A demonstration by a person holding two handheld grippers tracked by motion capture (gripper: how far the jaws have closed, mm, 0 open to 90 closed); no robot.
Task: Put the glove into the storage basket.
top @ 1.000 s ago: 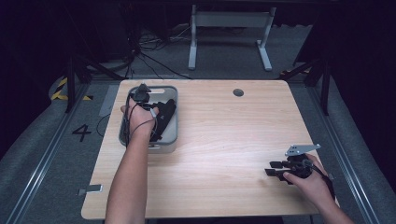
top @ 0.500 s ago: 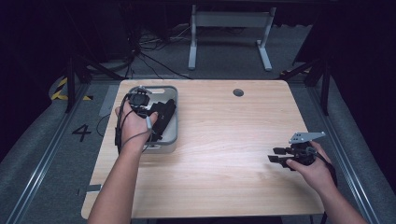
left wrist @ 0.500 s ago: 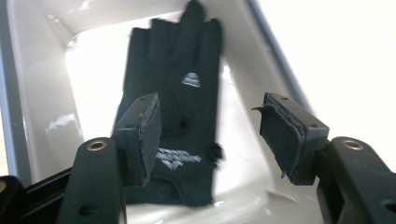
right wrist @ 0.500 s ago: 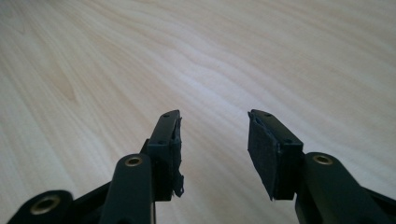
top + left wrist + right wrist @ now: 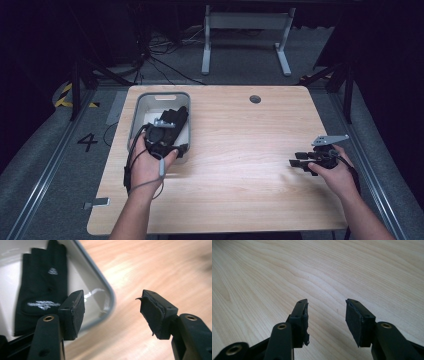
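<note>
Hovering at the near right corner of a grey rectangular plastic bin point(image 5: 136, 116), the left gripper point(image 5: 112, 311) has its jaws apart, having just been opening, with nothing between them. In the left gripper view, a black fabric glove with small white markings point(image 5: 41, 287) lies flat on the bin's pale floor, apart from the jaws, and the bin's rounded rim passes beneath the left jaw. From the high view, the bin sits near the far left corner of the light wooden surface point(image 5: 240, 150), with the person's left hand point(image 5: 147, 162) at the bin's near edge. The right gripper point(image 5: 295, 161) is held low over the surface's right side, well apart from the bin. Its jaws stand wide over bare wood, empty.
</note>
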